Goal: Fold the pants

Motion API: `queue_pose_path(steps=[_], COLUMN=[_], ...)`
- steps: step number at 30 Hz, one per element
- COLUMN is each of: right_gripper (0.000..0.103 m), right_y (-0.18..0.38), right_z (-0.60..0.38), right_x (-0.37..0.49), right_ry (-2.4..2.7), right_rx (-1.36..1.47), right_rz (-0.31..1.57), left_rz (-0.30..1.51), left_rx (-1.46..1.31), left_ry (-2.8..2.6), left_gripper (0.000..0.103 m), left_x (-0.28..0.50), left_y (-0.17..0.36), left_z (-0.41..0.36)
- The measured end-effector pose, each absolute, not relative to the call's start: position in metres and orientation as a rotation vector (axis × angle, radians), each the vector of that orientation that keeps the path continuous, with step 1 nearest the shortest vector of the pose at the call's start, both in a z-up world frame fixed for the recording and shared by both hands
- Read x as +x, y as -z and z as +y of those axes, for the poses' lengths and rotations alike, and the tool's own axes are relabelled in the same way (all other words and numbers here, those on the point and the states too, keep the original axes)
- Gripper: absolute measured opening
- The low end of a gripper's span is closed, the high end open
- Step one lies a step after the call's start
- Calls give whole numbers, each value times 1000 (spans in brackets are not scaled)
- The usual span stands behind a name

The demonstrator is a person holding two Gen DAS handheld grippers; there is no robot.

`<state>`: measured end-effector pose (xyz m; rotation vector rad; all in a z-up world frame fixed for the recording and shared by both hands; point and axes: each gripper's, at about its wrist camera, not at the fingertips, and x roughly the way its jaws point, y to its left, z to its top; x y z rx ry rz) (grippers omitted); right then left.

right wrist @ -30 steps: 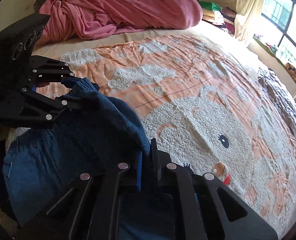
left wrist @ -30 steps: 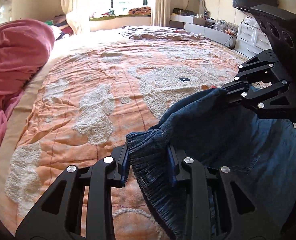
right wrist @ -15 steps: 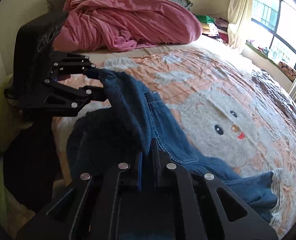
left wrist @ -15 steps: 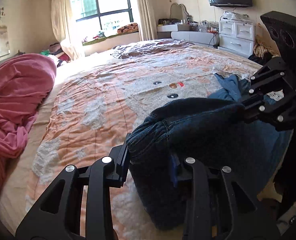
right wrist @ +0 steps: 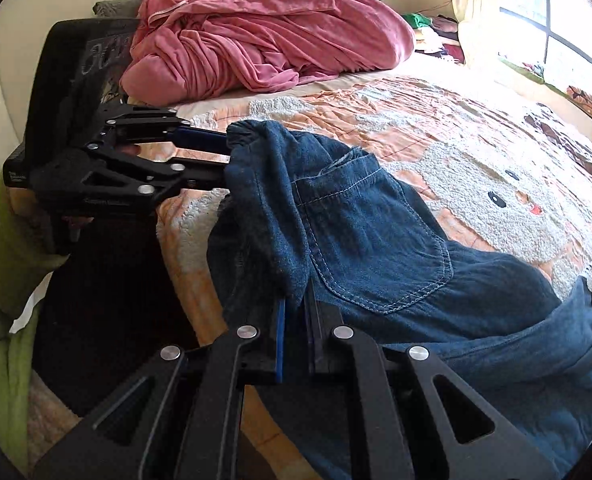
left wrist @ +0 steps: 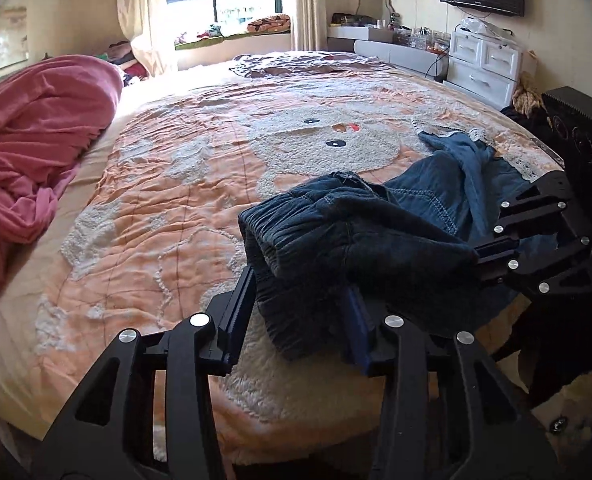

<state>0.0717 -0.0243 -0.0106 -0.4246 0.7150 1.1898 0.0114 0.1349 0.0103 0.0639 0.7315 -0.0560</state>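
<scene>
Both clamped on pants [left wrist: 360, 236] waistband: left hand-held gripper [left wrist: 300, 312], right hand-held gripper [right wrist: 293, 312]. Risk: bunched denim slips free, legs ahead drag crooked.

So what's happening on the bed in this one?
A person is working with a gripper in each hand to fold a pair of blue denim pants on a bed covered by an orange cartoon blanket. The left gripper and right gripper each pinch one end of the waistband, holding it raised at the near edge of the bed, while the legs trail across the blanket. A pink quilt lies bunched at the headboard end.
</scene>
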Motion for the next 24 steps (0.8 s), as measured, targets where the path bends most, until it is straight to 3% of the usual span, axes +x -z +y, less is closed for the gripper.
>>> queue_pose_path(steps=[9, 15, 21, 24], right_gripper=[10, 10, 19, 32], right_y=[17, 16, 27, 23], right_z=[-24, -25, -32, -39], right_x=[61, 53, 54, 54], right_ry=[-1177, -1167, -1186, -1204], right_rx=[-431, -474, -426, -377], right_rz=[694, 671, 742, 787], left_rz=[664, 743, 871, 857], left_rx=[51, 29, 51, 73], left_ry=[60, 114, 45, 45], left_gripper=[37, 37, 37, 37], left_x=[9, 49, 48, 39], left_y=[-51, -39, 20, 21], left_z=[121, 93, 99, 97])
